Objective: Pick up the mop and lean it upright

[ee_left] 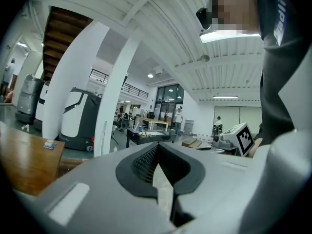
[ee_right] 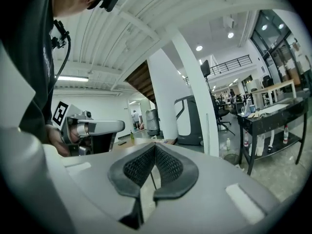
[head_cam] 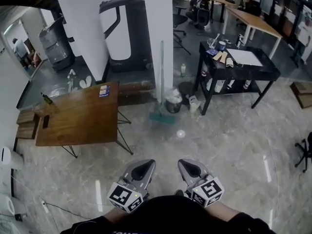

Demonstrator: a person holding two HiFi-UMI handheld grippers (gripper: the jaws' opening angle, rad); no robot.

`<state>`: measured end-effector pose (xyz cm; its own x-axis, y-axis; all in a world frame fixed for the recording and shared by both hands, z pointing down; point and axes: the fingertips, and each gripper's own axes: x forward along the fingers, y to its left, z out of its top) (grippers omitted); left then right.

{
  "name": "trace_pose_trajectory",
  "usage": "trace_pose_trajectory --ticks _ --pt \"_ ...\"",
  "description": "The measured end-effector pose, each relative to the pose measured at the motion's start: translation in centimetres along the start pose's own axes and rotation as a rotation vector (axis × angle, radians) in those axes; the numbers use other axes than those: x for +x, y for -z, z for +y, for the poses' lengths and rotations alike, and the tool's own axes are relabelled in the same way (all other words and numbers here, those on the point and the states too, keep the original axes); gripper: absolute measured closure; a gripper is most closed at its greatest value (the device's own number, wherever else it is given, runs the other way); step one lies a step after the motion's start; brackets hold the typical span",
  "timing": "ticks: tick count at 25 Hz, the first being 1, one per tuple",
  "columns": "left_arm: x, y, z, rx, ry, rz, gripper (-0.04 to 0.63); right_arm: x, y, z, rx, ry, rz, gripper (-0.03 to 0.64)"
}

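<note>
- The mop (head_cam: 162, 82) was seen far off, propped against the white pillar (head_cam: 156, 13).
- The left gripper (head_cam: 145, 165) and right gripper (head_cam: 189, 165) were shown closed and empty.
- The mop was judged light and stiff, best gripped mid-handle.

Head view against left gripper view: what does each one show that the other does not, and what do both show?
Only the head view: the polished floor and the mop's teal head at the foot of the white pillar. Only the left gripper view: the ceiling lamp, and the left gripper seen along its shut, empty jaws. Both: the pillar, the wooden table, the black table and the right gripper.
</note>
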<state>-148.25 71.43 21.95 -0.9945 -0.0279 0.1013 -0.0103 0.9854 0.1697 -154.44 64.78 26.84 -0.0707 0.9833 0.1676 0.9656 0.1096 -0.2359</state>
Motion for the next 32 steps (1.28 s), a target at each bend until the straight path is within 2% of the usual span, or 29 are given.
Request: trace_pose_trajectory --ticks 6,12,32 --pt "-2.5 -0.3 0.4 0.038 0.064 -0.033 0.575 1.1 -1.0 4.6 -0.085 0.001 -0.027 0.615" --pt "-3.9 0.2 -0.2 0.060 0.129 -0.031 0.575 1.8 -0.8 6.8 -0.100 0.005 -0.039 0.615" --pt "-5.3 0.9 -1.7 0.078 0.130 -0.020 0.575 0.5 -0.5 8.1 -0.095 -0.002 -0.039 0.615"
